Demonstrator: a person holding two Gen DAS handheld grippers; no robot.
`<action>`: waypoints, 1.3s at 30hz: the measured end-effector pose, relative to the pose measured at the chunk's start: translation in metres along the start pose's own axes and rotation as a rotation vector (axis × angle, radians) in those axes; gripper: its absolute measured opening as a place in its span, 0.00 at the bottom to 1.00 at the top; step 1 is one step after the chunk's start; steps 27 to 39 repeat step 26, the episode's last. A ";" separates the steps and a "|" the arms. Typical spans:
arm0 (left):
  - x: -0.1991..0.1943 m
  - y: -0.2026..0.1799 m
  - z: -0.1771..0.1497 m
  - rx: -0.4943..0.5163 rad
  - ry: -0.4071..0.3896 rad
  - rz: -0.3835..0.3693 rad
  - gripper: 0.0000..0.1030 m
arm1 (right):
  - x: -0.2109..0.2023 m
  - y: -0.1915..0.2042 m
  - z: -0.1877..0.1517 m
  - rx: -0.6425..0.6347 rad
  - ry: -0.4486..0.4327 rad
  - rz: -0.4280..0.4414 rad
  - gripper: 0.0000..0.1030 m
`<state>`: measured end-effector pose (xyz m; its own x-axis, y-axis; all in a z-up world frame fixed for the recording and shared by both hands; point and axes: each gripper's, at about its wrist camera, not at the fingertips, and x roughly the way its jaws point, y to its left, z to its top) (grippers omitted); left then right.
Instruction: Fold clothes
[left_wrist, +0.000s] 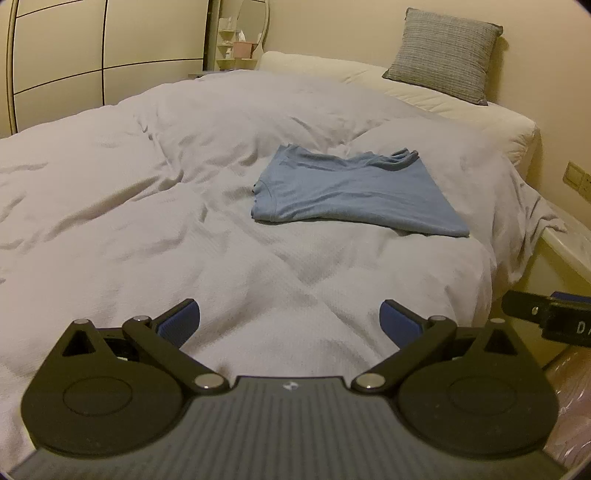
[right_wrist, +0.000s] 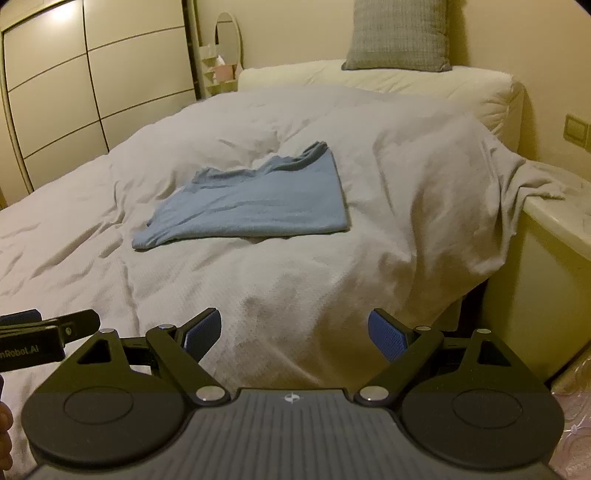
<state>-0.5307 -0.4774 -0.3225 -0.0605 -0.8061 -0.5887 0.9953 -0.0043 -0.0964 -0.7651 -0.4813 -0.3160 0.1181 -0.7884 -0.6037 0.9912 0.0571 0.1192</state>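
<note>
A light blue T-shirt (left_wrist: 351, 192) lies folded into a rough rectangle on the white duvet, its collar edge bunched at the far side; the right wrist view shows the same shirt (right_wrist: 255, 203) left of centre. My left gripper (left_wrist: 290, 325) hovers over the near end of the bed, well short of the shirt, open with nothing between its blue pads. My right gripper (right_wrist: 295, 334) is also open and empty, at the bed's near right corner. Each gripper's tip shows at the edge of the other's view.
The white duvet (left_wrist: 147, 221) covers the bed in soft wrinkles. A grey cushion (left_wrist: 447, 51) leans on the wall above the cream headboard pad (right_wrist: 406, 85). A wardrobe (right_wrist: 74, 92) stands left, a mirror shelf (left_wrist: 240, 40) behind, a pale ledge (right_wrist: 554, 221) on the right.
</note>
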 end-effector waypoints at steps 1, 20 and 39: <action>-0.001 -0.001 -0.001 0.001 0.000 0.000 0.99 | -0.002 0.000 0.000 -0.003 -0.001 0.000 0.86; -0.016 -0.011 -0.003 0.020 -0.019 -0.010 0.99 | -0.021 0.003 -0.001 -0.007 -0.029 0.006 0.86; -0.019 -0.009 -0.003 0.012 -0.028 -0.012 0.99 | -0.023 0.005 -0.001 -0.007 -0.031 0.009 0.86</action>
